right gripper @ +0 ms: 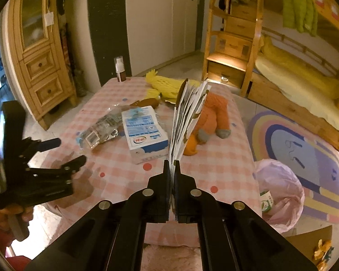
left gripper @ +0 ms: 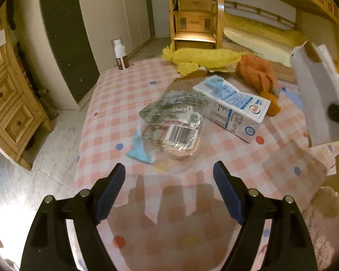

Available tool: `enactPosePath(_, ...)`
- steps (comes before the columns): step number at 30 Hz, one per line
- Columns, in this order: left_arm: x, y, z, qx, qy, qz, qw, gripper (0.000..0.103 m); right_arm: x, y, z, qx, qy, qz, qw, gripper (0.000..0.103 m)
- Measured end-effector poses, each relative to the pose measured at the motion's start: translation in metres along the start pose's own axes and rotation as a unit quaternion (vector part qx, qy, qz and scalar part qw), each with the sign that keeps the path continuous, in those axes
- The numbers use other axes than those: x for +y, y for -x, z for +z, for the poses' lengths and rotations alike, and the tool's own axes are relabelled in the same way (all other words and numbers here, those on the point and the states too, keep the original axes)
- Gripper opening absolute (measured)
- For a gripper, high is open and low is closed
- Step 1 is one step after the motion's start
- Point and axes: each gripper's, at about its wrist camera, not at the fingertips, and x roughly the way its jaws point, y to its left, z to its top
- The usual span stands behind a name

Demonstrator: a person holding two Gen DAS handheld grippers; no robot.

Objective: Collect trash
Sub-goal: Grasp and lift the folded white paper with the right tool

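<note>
My right gripper [right gripper: 174, 167] is shut on a flattened paper package [right gripper: 187, 117], held upright above the table; it also shows in the left wrist view [left gripper: 316, 99]. My left gripper [left gripper: 169, 176] is open and empty, just short of a crumpled clear plastic bag [left gripper: 171, 124] with a barcode label. It shows at the left of the right wrist view [right gripper: 67, 151]. A white and blue milk carton [left gripper: 235, 103] lies beside the bag [right gripper: 99, 131], also in the right wrist view [right gripper: 144, 131].
The table has a pink checked cloth [left gripper: 124, 103]. On it lie an orange plush toy [right gripper: 214, 117], a yellow plush toy [left gripper: 205, 58] and a spray bottle [left gripper: 119, 54] at the far corner. A pink-lined bin [right gripper: 280, 189] stands on the floor at the right.
</note>
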Motion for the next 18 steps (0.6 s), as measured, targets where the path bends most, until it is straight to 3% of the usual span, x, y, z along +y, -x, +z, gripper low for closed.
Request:
enactPosePath(11,-0.013,-0.038,0.019,0.008,-0.032,0.04,0.9987,0.075,-0.012,-0.006,-0.003,0.004,-0.013,0.0,1.0,0.003)
enactPosePath(18,0.001,-0.024,0.023,-0.008,-0.013,0.04,0.9991,0.041,-0.018,-0.001,-0.004,-0.004,-0.02,0.002,1.0,0.003)
